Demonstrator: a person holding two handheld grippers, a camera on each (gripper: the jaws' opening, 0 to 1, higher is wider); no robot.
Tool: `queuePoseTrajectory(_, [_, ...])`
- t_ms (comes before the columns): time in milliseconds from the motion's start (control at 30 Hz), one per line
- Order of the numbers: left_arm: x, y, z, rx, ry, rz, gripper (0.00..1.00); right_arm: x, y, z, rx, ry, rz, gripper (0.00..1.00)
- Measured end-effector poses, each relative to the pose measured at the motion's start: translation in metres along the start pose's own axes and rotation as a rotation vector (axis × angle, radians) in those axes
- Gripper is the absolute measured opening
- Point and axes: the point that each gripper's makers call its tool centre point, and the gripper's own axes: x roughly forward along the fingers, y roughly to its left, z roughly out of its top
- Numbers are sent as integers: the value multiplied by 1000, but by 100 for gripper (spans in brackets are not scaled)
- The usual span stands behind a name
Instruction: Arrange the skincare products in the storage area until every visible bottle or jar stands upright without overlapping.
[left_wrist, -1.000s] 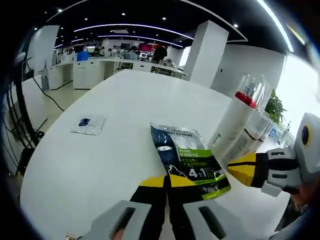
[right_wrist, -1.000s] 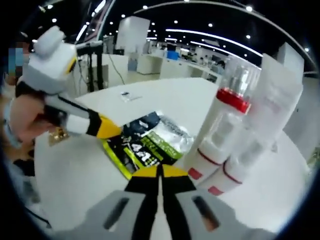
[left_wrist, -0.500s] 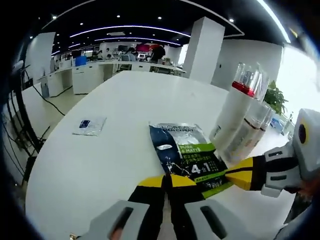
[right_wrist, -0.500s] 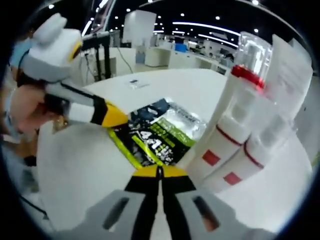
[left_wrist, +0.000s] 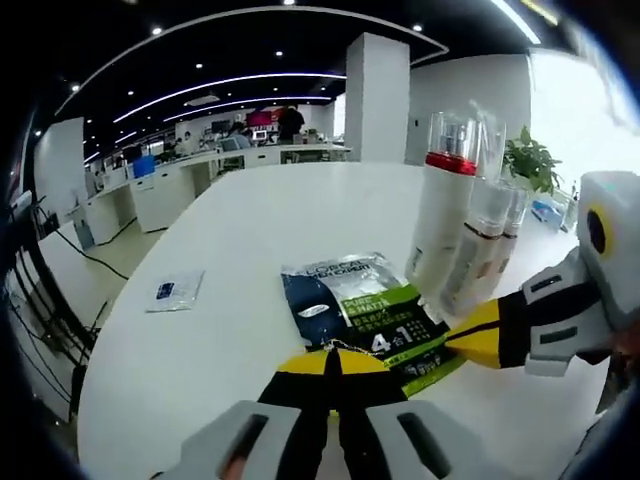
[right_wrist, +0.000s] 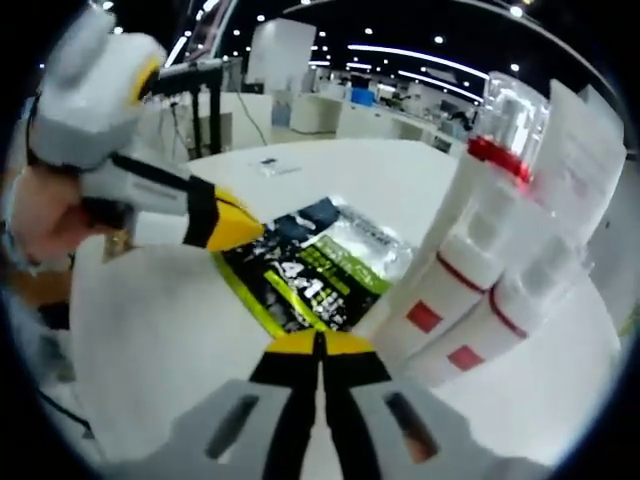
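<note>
In the left gripper view, the left gripper (left_wrist: 333, 362), jaws together and empty, sits bottom centre by the flat sachet (left_wrist: 365, 317). Right of centre stand the bottles (left_wrist: 462, 235); the empty, pinched right gripper (right_wrist: 320, 345) could topple them.

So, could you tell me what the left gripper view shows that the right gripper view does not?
Left gripper view alone: a potted plant behind the bottles, and the right gripper reaching in from the right. Right gripper view alone: a hand holding the left gripper, and red squares on the bottles. Shared: the white table, the green-and-black sachet, the red-collared bottle pack and a small packet farther back.
</note>
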Motion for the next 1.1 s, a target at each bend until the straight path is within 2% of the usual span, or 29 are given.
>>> queuePoseTrajectory(33, [2,6,-7,13,31,25,1,0,0,0,4,-2,0,0])
queuePoseTrajectory(67, [3,7,-9,8,34,24,1,0,0,0,7,-4,-1,0])
queuePoseTrajectory(200, [2,6,-9,-4,30,21,1,0,0,0,8,-9,-4,0])
queuePoseTrajectory(467, [4,8,-10,44,24,32,1,-1,-1,0,35,-20,-6,1])
queuePoseTrajectory(567, [3,8,-10,42,22,31,1,-2,-2,-2,28,-19,-18,1])
queuePoseTrajectory(700, [4,8,-8,9,16,21,3,-3,-4,-2,70,-26,-12,2])
queuePoseTrajectory(767, [1,3,-1,-38,-2,-15,6,-5,-4,-1,92,-34,-8,4])
queuePoseTrajectory(933, [-11,1,29,-46,-92,-49,15,-13,-6,17,129,-111,1,9])
queuePoseTrajectory(1100, [-34,12,53,-48,-165,-39,19,-24,-9,33,163,-170,30,11])
